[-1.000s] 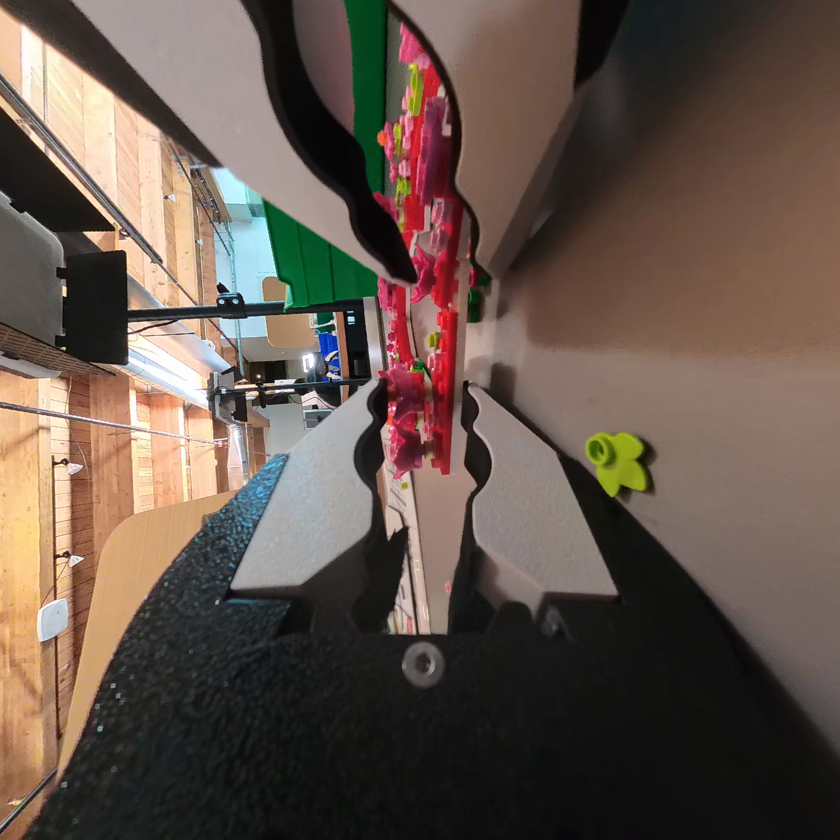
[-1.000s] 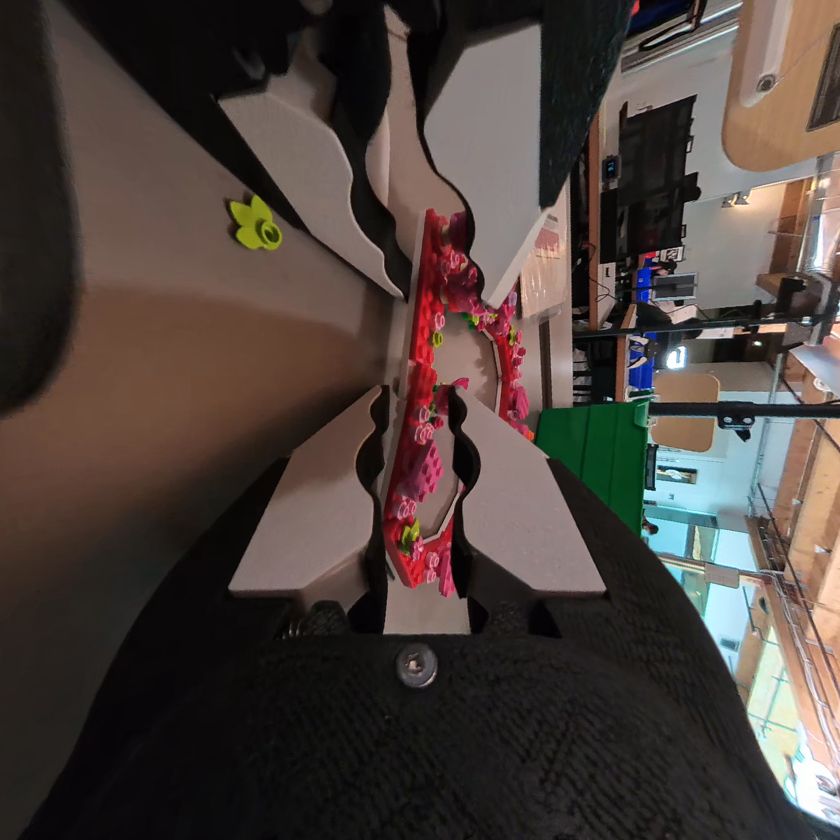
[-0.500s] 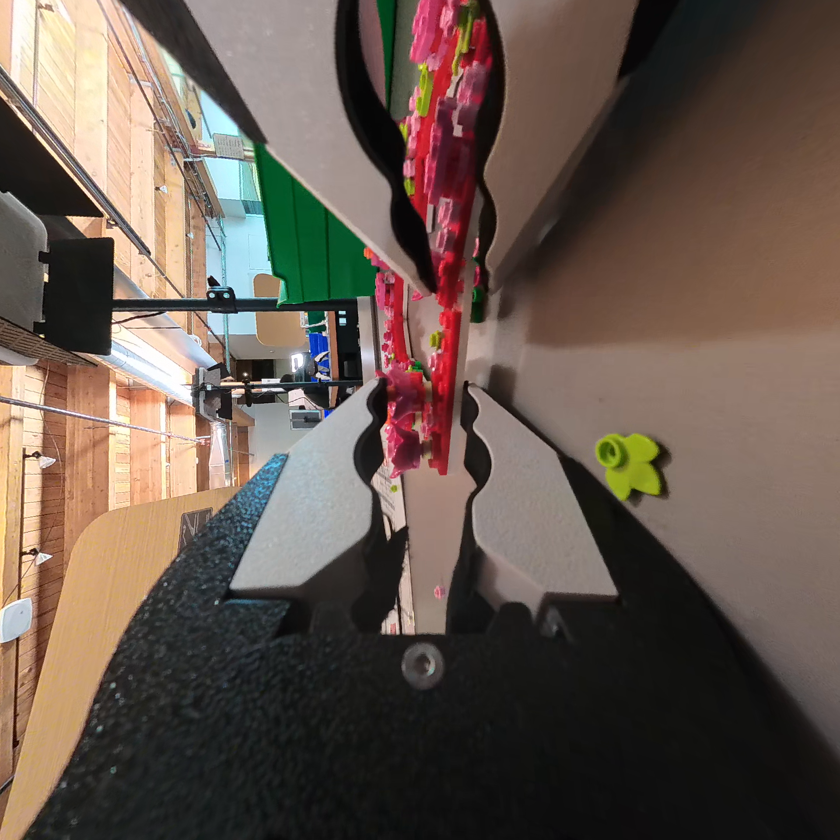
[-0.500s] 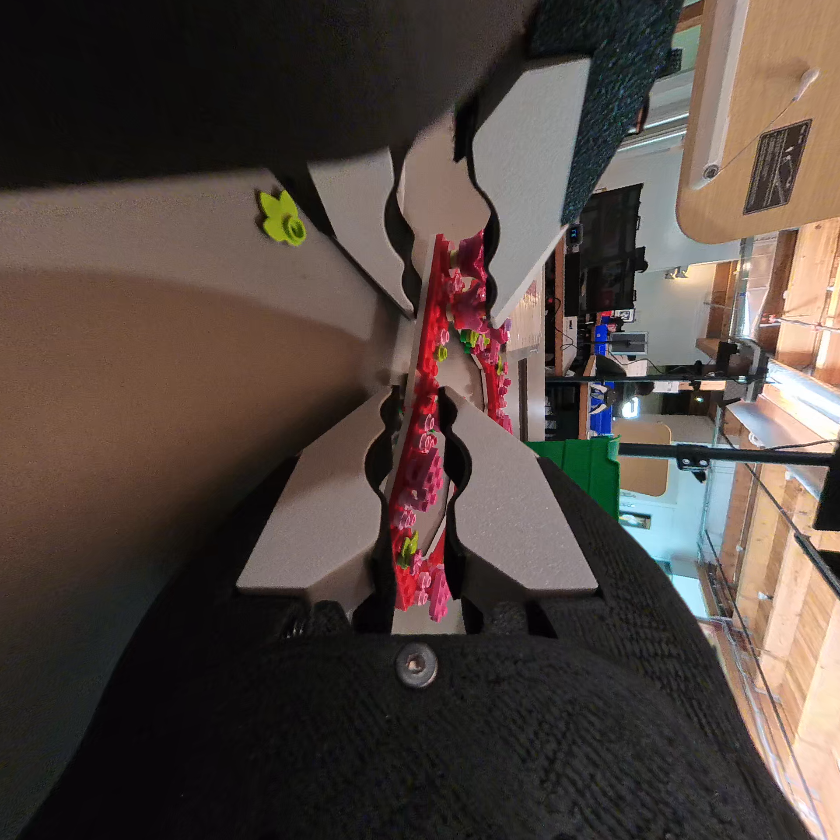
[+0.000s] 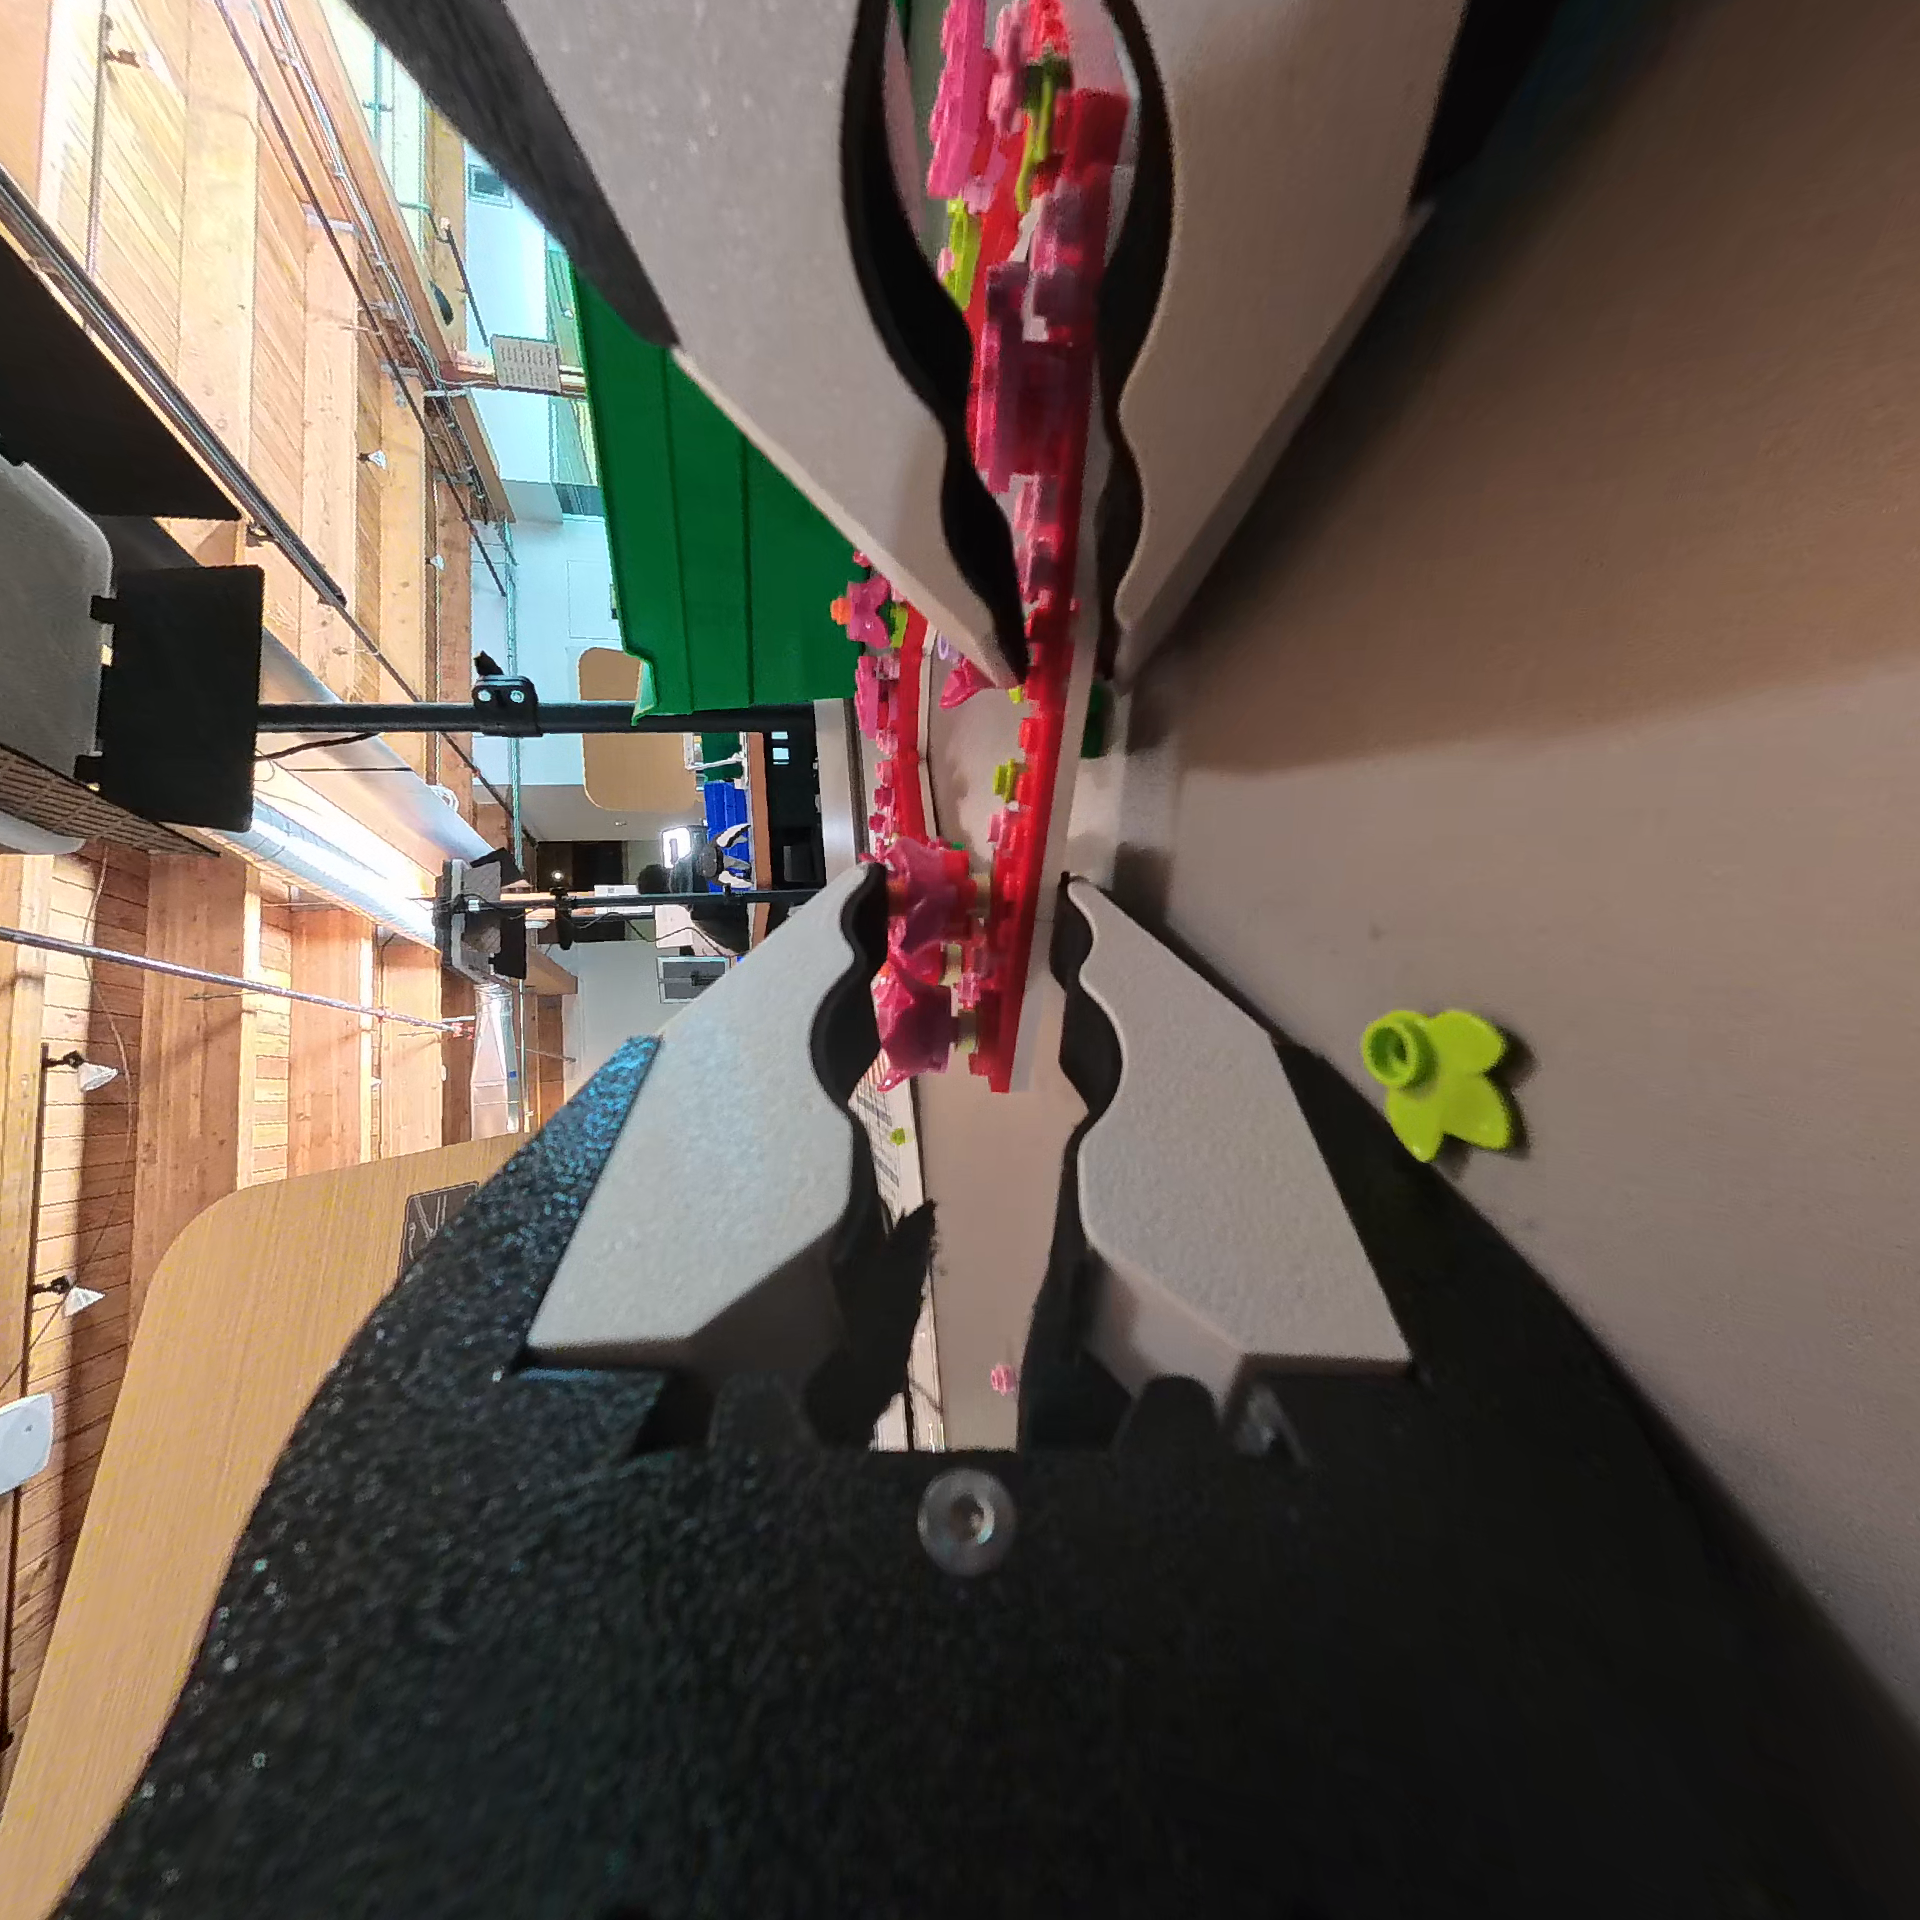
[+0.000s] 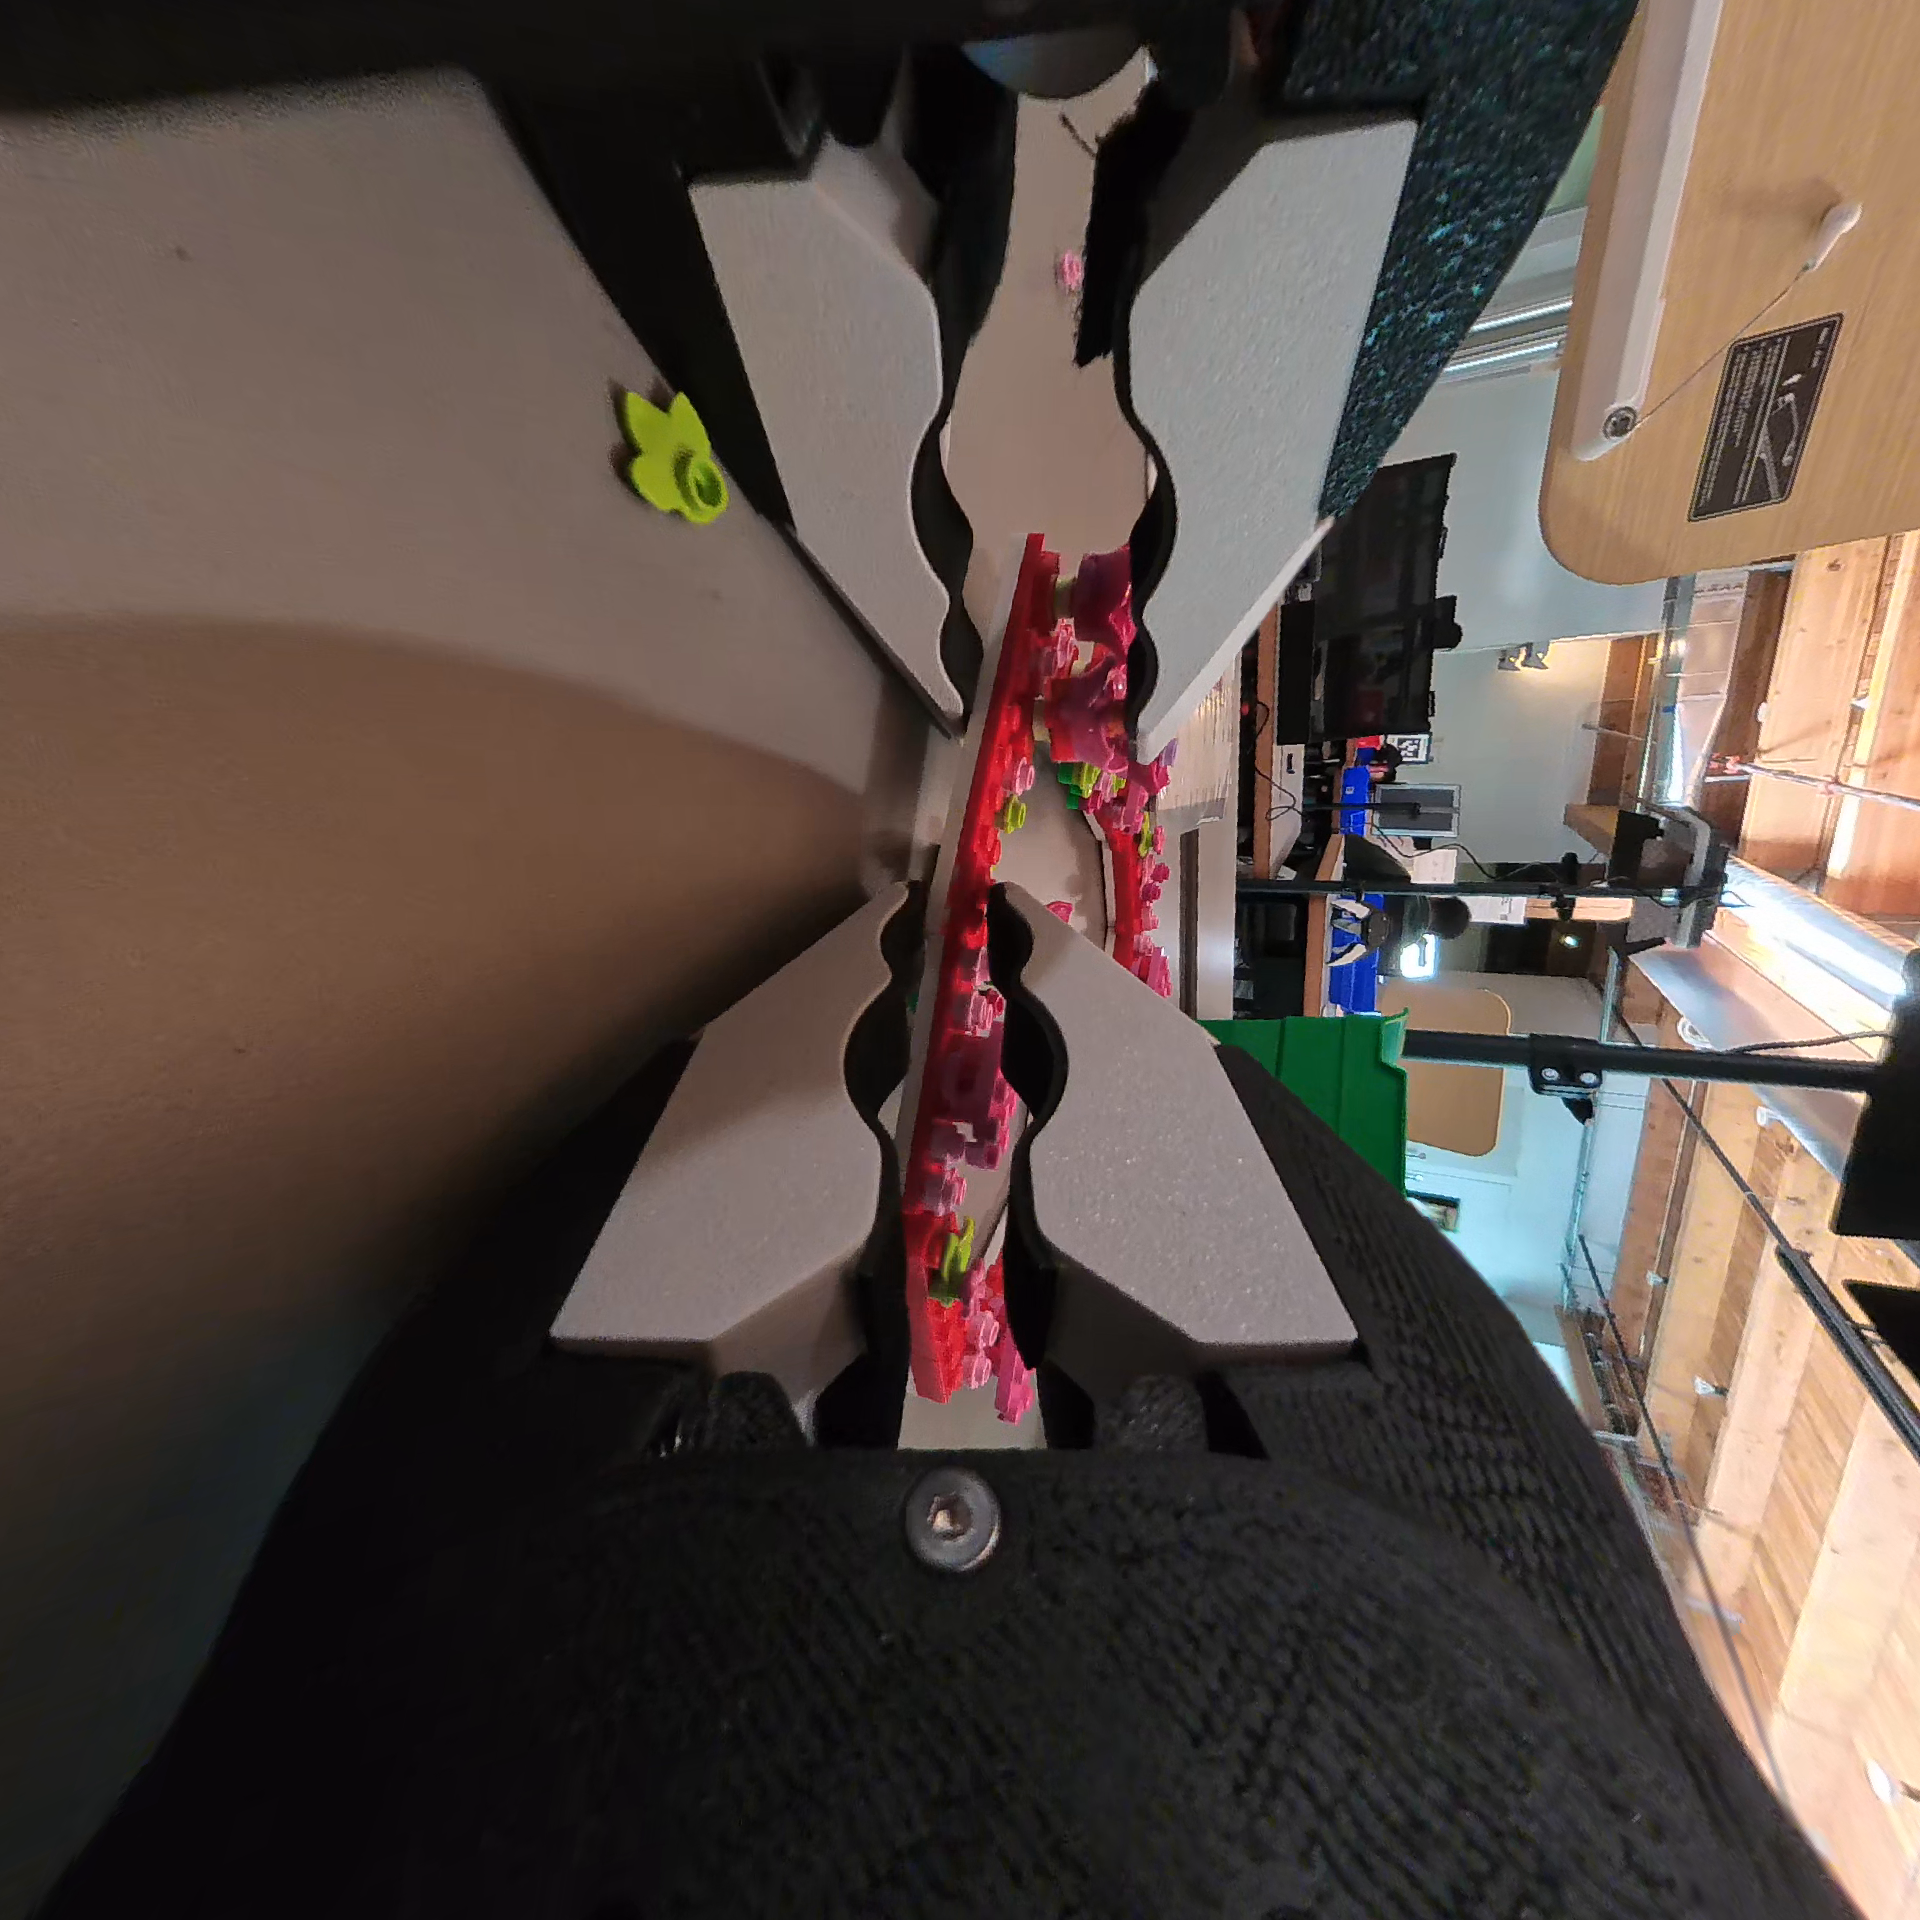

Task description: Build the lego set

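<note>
Both my grippers clamp the red lego wreath from opposite ends.
Left gripper (image 5: 966, 894) and right gripper (image 6: 951, 904) grip the wreath (image 6: 971, 997) edge-on (pink flowers on it); lime flower piece (image 5: 1444, 1081) lies loose on the table (image 5: 1558, 727) beside it.

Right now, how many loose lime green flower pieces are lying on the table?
1. The loose lime green flower piece lies alone on the table, beside the left gripper. Smaller lime bits sit on the red lego build; others may be hidden.
</note>
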A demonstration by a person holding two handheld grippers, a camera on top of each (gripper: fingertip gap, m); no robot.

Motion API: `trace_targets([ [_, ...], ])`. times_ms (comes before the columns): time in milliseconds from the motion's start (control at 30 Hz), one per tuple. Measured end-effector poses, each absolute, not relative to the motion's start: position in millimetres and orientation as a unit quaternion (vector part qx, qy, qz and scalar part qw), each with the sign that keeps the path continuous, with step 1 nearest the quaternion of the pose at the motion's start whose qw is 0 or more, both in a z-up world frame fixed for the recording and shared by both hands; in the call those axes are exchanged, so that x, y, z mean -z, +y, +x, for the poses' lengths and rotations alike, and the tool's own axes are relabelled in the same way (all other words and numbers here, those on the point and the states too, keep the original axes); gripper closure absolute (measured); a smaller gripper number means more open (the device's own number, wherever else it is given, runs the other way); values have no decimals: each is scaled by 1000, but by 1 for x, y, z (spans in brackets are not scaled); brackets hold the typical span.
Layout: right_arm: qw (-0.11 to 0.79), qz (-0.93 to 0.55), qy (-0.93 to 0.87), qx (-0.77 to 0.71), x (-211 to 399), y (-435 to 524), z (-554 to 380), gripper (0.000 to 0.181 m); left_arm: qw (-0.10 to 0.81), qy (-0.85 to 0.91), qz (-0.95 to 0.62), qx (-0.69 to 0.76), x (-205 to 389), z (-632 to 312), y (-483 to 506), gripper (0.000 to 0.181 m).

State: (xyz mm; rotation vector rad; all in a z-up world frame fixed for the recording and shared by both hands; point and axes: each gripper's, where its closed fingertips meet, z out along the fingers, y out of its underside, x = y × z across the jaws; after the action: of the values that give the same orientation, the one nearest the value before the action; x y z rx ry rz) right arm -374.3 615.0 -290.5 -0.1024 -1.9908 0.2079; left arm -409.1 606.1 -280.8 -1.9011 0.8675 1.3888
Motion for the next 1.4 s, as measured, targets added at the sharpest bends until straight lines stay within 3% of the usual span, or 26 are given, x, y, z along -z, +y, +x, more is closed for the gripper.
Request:
trace_targets([
  [400,545,-43,-833,-86,290,615,-375,173,307,337,-718,-526,281,-408,604,152],
  [567,516,-59,-842,-146,283,609,-362,153,315,357,-716,-510,282,-396,602,151],
  [700,502,-54,-828,-245,262,610,-343,149,332,362,-732,-471,283,-390,595,150],
  [867,541,-150,-730,-391,208,654,-340,148,391,357,-763,-371,280,-378,583,137],
  [1033,604,-233,-596,-475,175,721,-346,150,468,316,-788,-247,274,-367,578,109],
  [1200,642,-246,-573,-446,179,759,-358,152,573,267,-744,-215,247,-365,578,110],
  [1400,619,-218,-590,-469,184,761,-376,154,681,195,-676,-205,207,-375,571,114],
])
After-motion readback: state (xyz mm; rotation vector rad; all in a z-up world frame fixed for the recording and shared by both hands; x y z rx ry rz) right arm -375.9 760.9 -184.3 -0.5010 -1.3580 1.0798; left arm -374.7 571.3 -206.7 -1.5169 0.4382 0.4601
